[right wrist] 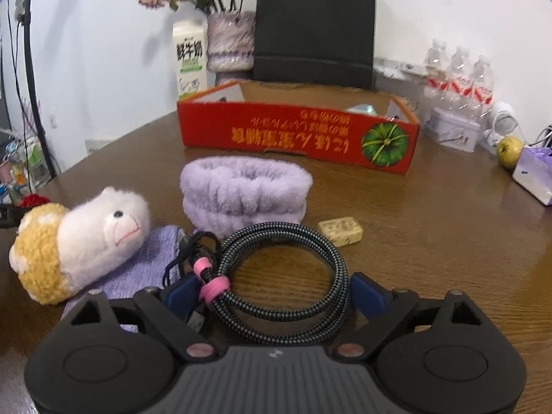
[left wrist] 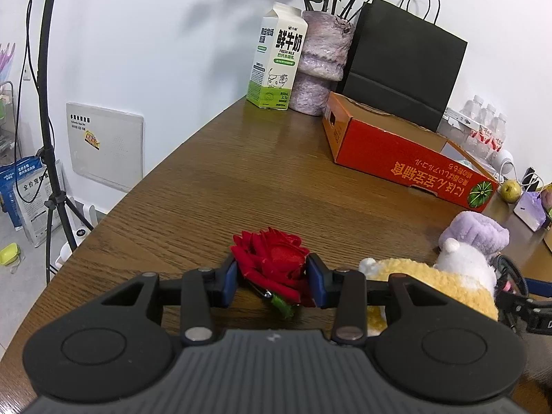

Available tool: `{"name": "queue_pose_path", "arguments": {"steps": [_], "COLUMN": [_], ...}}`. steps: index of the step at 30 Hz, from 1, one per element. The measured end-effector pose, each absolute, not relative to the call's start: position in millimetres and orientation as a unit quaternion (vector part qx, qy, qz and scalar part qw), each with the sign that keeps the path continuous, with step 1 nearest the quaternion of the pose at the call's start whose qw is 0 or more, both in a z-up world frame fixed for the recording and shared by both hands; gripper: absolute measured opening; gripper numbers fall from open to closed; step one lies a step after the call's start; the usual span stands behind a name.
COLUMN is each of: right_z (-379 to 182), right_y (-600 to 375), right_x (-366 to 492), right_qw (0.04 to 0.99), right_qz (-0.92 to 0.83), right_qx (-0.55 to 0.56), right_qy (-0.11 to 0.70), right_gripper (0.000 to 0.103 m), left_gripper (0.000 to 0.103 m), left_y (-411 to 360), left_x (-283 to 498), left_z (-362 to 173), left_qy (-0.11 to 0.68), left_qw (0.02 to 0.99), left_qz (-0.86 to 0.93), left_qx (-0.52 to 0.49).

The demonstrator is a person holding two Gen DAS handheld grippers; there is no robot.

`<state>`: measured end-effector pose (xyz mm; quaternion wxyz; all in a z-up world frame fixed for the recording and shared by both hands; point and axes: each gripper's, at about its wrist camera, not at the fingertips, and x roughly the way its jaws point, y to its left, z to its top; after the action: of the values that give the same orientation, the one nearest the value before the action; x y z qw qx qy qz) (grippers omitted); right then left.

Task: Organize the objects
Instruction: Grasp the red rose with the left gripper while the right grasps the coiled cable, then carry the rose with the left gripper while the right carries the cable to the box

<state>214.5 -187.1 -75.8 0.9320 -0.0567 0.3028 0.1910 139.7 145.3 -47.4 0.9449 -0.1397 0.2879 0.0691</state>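
My left gripper point(left wrist: 272, 281) is shut on a red fabric rose point(left wrist: 272, 262), low over the wooden table point(left wrist: 241, 179). To its right lie a yellow-and-white plush alpaca point(left wrist: 445, 276) and a lilac fluffy headband point(left wrist: 479, 231). My right gripper point(right wrist: 276, 296) is open, its blue pads on either side of a coiled braided cable point(right wrist: 286, 269) with a pink tie. In the right wrist view the alpaca point(right wrist: 79, 238) lies at left on a purple cloth point(right wrist: 145, 265), the headband point(right wrist: 245, 200) stands ahead, and a small beige block point(right wrist: 341, 231) lies right of it. The red open box point(right wrist: 300, 131) stands beyond.
At the back stand a milk carton point(left wrist: 276, 58), a vase of dried flowers point(left wrist: 321, 62) and a black paper bag point(left wrist: 403, 62). Water bottles point(right wrist: 459, 79), a green apple point(right wrist: 510, 150) and a small lilac bag point(right wrist: 534, 172) are at right. A tripod point(left wrist: 48, 138) stands off the table's left edge.
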Motion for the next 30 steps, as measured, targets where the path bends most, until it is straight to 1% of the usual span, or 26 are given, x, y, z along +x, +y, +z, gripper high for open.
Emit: {"name": "queue_pose_path", "arguments": {"steps": [6,12,21,30], "right_z": [-69,-64,-59,-48], "right_y": [-194,-196,-203,-206], "right_x": [205,198,193,191], "right_qw": [0.946,0.955,0.960,0.962], "right_qz": [0.180,0.170,0.167,0.171], "right_qx": [-0.051,-0.054,-0.042,-0.038], "right_qy": [0.267,0.237,0.223,0.210], "right_gripper": [0.091,0.091,0.091,0.091], "left_gripper": [0.041,0.041,0.040,0.040], "left_y": [146,141,129,112], "left_x": [139,130,125,123], "left_z": [-46,-42,-29,-1], "left_qy": [0.285,0.262,0.246,0.217], "left_qw": [0.945,0.951,0.956,0.965], "left_qz": [0.076,0.084,0.081,0.064], "left_qx": [-0.143,-0.140,-0.136,-0.135]}}
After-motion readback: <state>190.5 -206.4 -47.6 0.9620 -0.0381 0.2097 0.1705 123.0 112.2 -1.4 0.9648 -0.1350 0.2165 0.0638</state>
